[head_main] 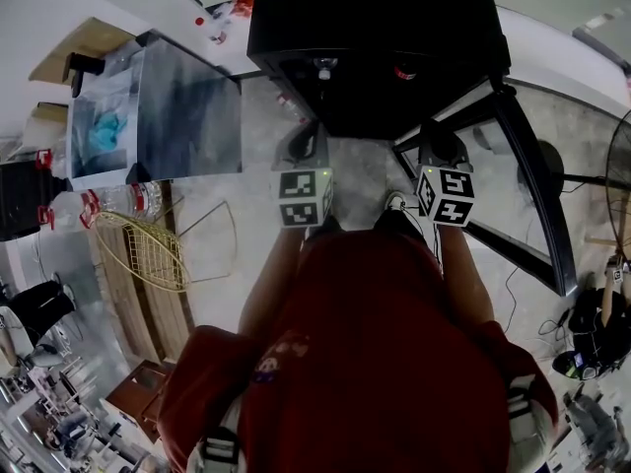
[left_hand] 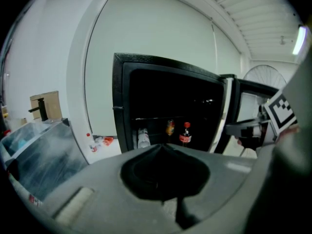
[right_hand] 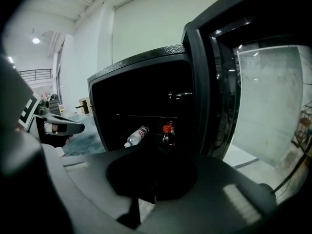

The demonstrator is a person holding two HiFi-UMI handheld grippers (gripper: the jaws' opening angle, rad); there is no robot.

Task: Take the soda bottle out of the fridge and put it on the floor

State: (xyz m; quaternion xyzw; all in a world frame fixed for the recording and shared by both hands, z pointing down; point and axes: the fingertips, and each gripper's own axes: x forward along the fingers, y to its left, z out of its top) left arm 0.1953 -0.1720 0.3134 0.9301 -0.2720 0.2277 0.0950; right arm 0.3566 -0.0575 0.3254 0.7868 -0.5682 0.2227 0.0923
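Black fridge (head_main: 375, 47) stands with its glass-panelled door (head_main: 537, 205) swung open to the person's right. Both claws are level with each other, short of the opening, and the line from them to the shelf is open.

Surroundings: a grey translucent bin (head_main: 163, 116) sits left of the fridge. Something blue (head_main: 104, 131) lies in it; I can't tell what. Clear water bottles (head_main: 118, 201) lie on the floor (head_main: 365, 180) beside the bin, next to a yellow wire rack (head_main: 148, 249). A fan (head_main: 619, 166) is cut off at the right edge.

Fridge contents: the soda bottle (left_hand: 185, 133), with a red cap and red label, stands upright on the shelf toward the door side. A clear bottle (right_hand: 137, 136) to its left leans over. A third, orange-tinted bottle (left_hand: 169, 127) stands between them and further back. The interior is dark, and the upper part can't be made out. Each claw's own body hides the bases of the bottles in its view.

Left claw (left_hand: 163, 147): clenched, tips meeting, nothing gripped.
Right claw (right_hand: 155, 150): clenched, nothing gripped.
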